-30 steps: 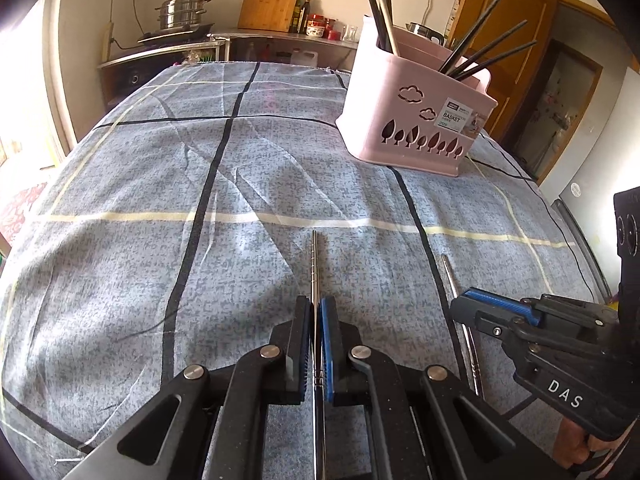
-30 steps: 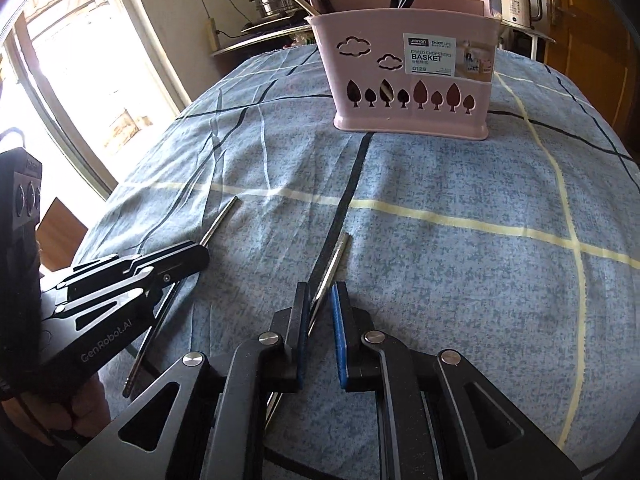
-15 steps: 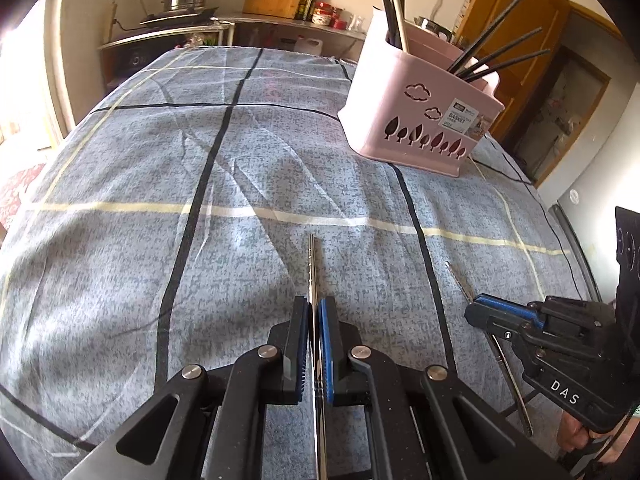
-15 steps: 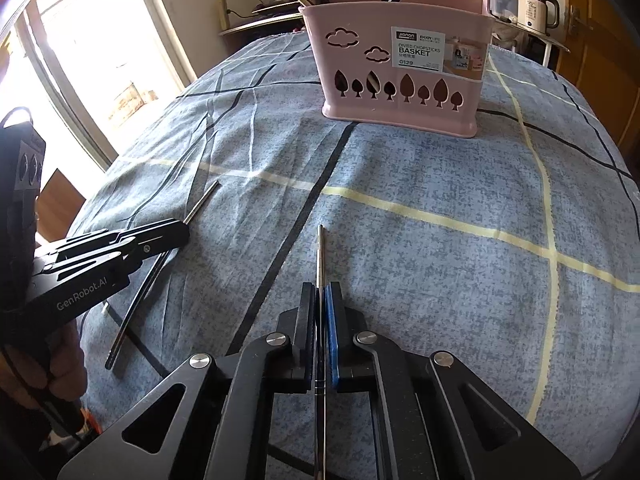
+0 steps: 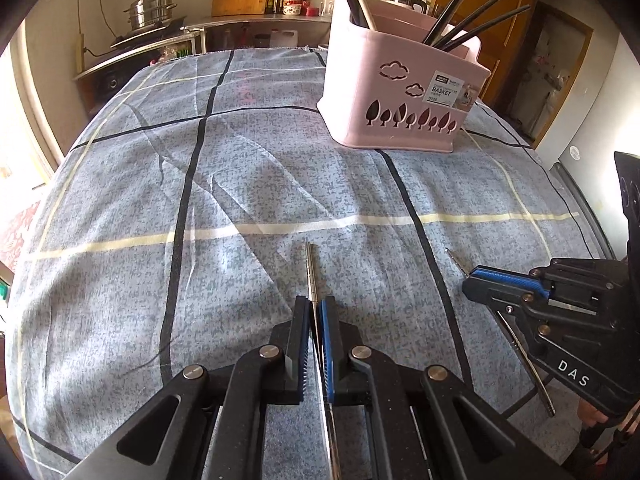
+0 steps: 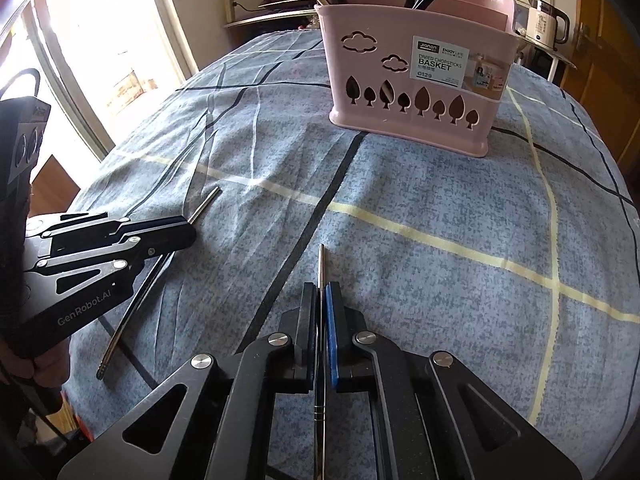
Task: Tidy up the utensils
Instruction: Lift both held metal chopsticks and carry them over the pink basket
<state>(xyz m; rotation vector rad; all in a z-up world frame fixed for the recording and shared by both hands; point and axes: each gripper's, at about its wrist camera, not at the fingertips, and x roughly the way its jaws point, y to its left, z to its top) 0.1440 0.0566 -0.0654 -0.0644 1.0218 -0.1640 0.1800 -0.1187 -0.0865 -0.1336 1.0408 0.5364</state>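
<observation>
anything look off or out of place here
Nothing stands out. Each tongs is shut on one metal chopstick: left tongs, right tongs. The pink basket stands upright on the wrinkled cloth.

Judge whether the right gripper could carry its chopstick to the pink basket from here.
Probably yes. The right gripper is shut on a metal chopstick, and only bare tablecloth lies between it and the pink basket. The left gripper sits off to the side.
</observation>
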